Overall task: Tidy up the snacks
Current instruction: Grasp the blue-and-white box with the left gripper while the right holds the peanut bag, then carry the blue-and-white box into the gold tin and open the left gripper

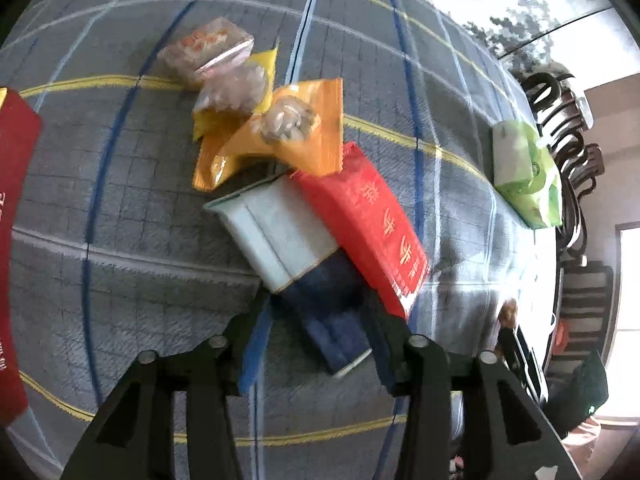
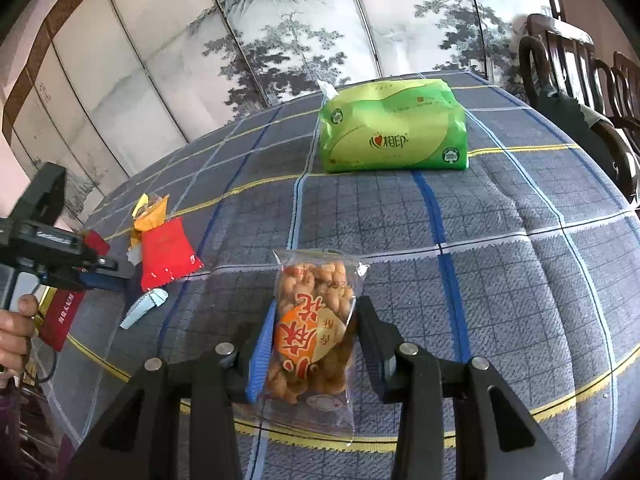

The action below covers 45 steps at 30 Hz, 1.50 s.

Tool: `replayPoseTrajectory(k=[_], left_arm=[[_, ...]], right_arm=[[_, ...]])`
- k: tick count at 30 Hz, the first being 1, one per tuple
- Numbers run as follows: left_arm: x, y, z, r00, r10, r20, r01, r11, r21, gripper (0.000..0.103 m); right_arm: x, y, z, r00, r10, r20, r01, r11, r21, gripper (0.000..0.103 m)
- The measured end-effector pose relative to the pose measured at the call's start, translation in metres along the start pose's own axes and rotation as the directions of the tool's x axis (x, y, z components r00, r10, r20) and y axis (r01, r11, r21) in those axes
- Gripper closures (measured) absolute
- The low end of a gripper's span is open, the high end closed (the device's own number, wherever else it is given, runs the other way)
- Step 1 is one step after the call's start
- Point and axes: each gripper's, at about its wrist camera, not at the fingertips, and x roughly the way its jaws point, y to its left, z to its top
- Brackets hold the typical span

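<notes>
Blue plaid cloth covers the counter (image 2: 500, 280). Right claw (image 2: 312, 344) is clamped on a clear bag of fried snacks (image 2: 316, 320), held above the cloth. Left claw (image 1: 316, 332) grips the dark end of a blue-and-white packet (image 1: 280, 232), beside a red packet (image 1: 368, 220) and orange pouches (image 1: 296, 136). A green tissue pack (image 2: 394, 128) sits near the counter's far edge.

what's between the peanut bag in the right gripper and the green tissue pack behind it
Nothing but bare plaid tablecloth. In the right wrist view, the stretch from the peanut bag to the green tissue pack holds no other item.
</notes>
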Motion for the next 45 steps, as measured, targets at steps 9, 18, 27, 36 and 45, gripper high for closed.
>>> replayPoseTrajectory(k=[9, 18, 27, 36, 45], left_arm=[[0.012, -0.021, 0.013, 0.998, 0.057, 0.029, -0.057, 0.998, 0.016, 0.028], [0.014, -0.031, 0.003, 0.981, 0.168, 0.095, -0.176, 0.981, 0.083, 0.050], [-0.007, 0.010, -0.032, 0.987, 0.135, 0.092, -0.141, 0.988, 0.056, 0.057], [0.001, -0.008, -0.040, 0.964, 0.243, 0.104, -0.257, 0.956, 0.142, 0.041], [-0.027, 0.008, -0.077, 0.940, 0.213, 0.267, -0.266, 0.947, 0.181, 0.057]], right_arm=[[0.000, -0.002, 0.000, 1.000, 0.028, 0.005, -0.028, 1.000, 0.009, 0.062], [0.000, -0.008, 0.001, 0.999, 0.044, 0.011, -0.044, 0.999, 0.022, 0.062], [0.001, -0.011, 0.003, 0.999, 0.048, 0.006, -0.048, 0.998, 0.034, 0.062], [0.011, -0.003, 0.006, 0.999, 0.007, -0.035, -0.007, 1.000, 0.005, 0.062], [0.013, 0.026, 0.003, 0.998, -0.036, -0.053, 0.029, 0.992, -0.126, 0.064]])
